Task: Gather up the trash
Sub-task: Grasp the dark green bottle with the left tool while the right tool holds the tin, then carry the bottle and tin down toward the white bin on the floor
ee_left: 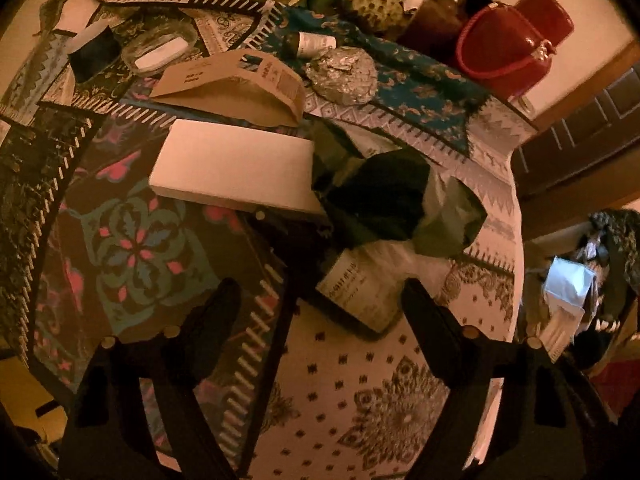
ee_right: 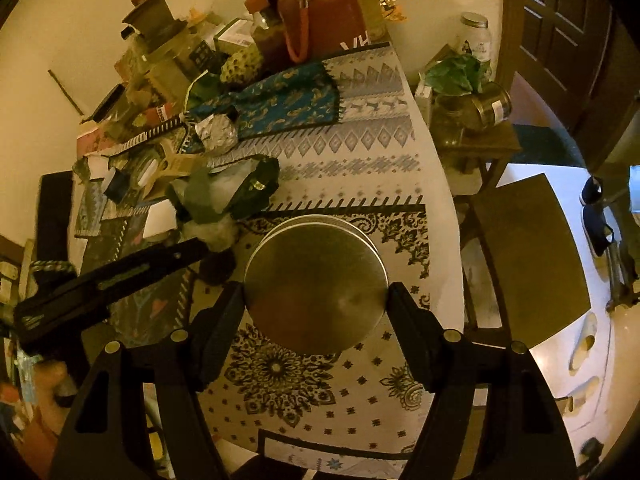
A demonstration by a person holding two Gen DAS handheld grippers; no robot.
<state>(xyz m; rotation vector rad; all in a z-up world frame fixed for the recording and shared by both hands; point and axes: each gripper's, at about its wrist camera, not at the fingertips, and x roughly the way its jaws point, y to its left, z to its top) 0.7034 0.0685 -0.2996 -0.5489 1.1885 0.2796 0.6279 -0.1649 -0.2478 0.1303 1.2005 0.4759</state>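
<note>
In the left wrist view, my left gripper hangs open just over a heap of trash on the patterned tablecloth. A labelled bottle lies on its side close ahead of the fingertips, untouched, under a crumpled green wrapper and white plastic. A foil ball, a brown cardboard pack and a white box lie beyond. My right gripper is shut on a round metal tin, one pad on each side of its rim. The same heap lies to its upper left.
A red flask, a brown jar and a knobbly green fruit crowd the table's far end, with a glass dish at left. Right of the table stand a small stand with plant jars and a wooden chair.
</note>
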